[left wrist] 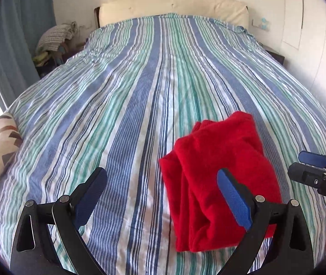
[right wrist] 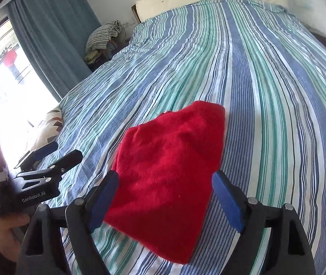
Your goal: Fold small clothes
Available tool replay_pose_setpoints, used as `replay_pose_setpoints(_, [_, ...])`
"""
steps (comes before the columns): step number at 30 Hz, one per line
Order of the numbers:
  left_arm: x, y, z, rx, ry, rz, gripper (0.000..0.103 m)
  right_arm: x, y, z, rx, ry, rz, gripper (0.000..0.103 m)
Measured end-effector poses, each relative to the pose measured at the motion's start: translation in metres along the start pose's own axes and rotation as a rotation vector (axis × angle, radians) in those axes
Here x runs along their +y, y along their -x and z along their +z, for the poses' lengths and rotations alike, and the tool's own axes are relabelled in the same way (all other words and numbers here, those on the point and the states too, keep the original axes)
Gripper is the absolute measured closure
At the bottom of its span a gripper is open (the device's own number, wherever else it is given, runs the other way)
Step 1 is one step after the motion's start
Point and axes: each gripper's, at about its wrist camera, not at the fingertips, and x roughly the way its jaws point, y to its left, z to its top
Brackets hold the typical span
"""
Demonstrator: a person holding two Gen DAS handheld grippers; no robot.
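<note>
While it gapes, right hand-held gripper [right wrist: 165, 197] frames red garment [right wrist: 169, 160].

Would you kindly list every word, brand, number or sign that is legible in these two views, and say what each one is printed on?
"GenRobot.AI": white lettering on the black body of the left gripper, seen in the right wrist view.
A small white mark lower on the same gripper body: too blurred to read.
Pale blue stickers on the wall beside the headboard: no legible text.
Red garment and striped bedsheet: no text.
</note>
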Motion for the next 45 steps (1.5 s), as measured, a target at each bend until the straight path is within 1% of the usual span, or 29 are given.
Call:
replay_pose_setpoints(2, [-0.001, 0.0, -0.002, 0.006, -0.002, -0.001, 0.005, -0.004, 0.001, -0.003, -0.003, -0.021, -0.003, 0.02])
replay_pose_setpoints(5, [0.001, -0.002, -0.005, 0.013, 0.007, -0.013, 0.005, -0.005, 0.005, -0.009, -0.005, -0.019, -0.012, 0.02])
replay_pose_setpoints(8, [0.015, -0.012, -0.018, 0.055, 0.064, -0.036, 0.005, -0.001, 0.009, -0.021, -0.005, 0.013, -0.039, 0.02])
replay_pose_setpoints(10, [0.028, -0.019, -0.038, 0.09, 0.111, -0.06, 0.005, -0.002, 0.015, -0.04, -0.02, 0.023, -0.071, 0.02])
replay_pose_setpoints(11, [0.034, -0.02, -0.05, 0.103, 0.126, -0.06, 0.005, -0.003, 0.019, -0.051, -0.025, 0.024, -0.087, 0.02])
replay_pose_setpoints(13, [0.043, -0.018, -0.079, 0.114, 0.149, -0.055, 0.005, -0.007, 0.025, -0.078, -0.028, 0.022, -0.128, 0.02])
replay_pose_setpoints(15, [0.049, -0.014, -0.109, 0.114, 0.171, -0.05, 0.005, -0.011, 0.031, -0.112, -0.016, 0.021, -0.184, 0.02])
replay_pose_setpoints(16, [0.05, -0.012, -0.127, 0.114, 0.184, -0.046, 0.005, -0.011, 0.034, -0.127, -0.017, 0.031, -0.216, 0.02])
replay_pose_setpoints(17, [0.051, -0.012, -0.139, 0.118, 0.194, -0.044, 0.005, -0.01, 0.038, -0.146, -0.033, 0.053, -0.268, 0.02])
replay_pose_setpoints(18, [0.049, -0.016, -0.155, 0.13, 0.201, -0.041, 0.004, -0.008, 0.041, -0.158, -0.047, 0.072, -0.308, 0.02])
replay_pose_setpoints(19, [0.044, -0.02, -0.163, 0.127, 0.183, -0.025, 0.003, -0.007, 0.043, -0.169, -0.06, 0.089, -0.356, 0.02])
replay_pose_setpoints(20, [0.037, -0.022, -0.167, 0.11, 0.147, 0.001, 0.0, -0.007, 0.044, -0.178, -0.073, 0.096, -0.397, 0.019])
replay_pose_setpoints(21, [0.026, -0.025, -0.169, 0.089, 0.081, 0.031, 0.0, -0.01, 0.043, -0.186, -0.078, 0.091, -0.43, 0.015])
replay_pose_setpoints(22, [0.018, -0.027, -0.169, 0.091, 0.043, 0.054, 0.0, -0.014, 0.039, -0.191, -0.064, 0.074, -0.45, 0.012])
replay_pose_setpoints(24, [0.012, -0.029, -0.168, 0.094, 0.021, 0.081, 0.0, -0.028, 0.028, -0.196, -0.02, 0.015, -0.448, 0.005])
replay_pose_setpoints(26, [0.014, -0.028, -0.169, 0.089, 0.031, 0.073, 0.0, -0.034, 0.024, -0.195, -0.012, -0.004, -0.443, 0.0])
replay_pose_setpoints(29, [0.017, -0.028, -0.17, 0.089, 0.049, 0.053, 0.0, -0.04, 0.016, -0.195, 0.0, -0.003, -0.441, 0.0])
replay_pose_setpoints(38, [0.017, -0.029, -0.17, 0.094, 0.043, 0.062, 0.0, -0.037, 0.012, -0.199, -0.011, 0.014, -0.464, 0.0])
replay_pose_setpoints(42, [0.013, -0.029, -0.169, 0.092, 0.025, 0.088, 0.0, -0.034, 0.011, -0.201, -0.008, 0.018, -0.477, 0.0])
replay_pose_setpoints(45, [0.009, -0.026, -0.171, 0.062, 0.002, 0.115, 0.0, -0.032, 0.009, -0.2, -0.004, 0.017, -0.481, 0.0])
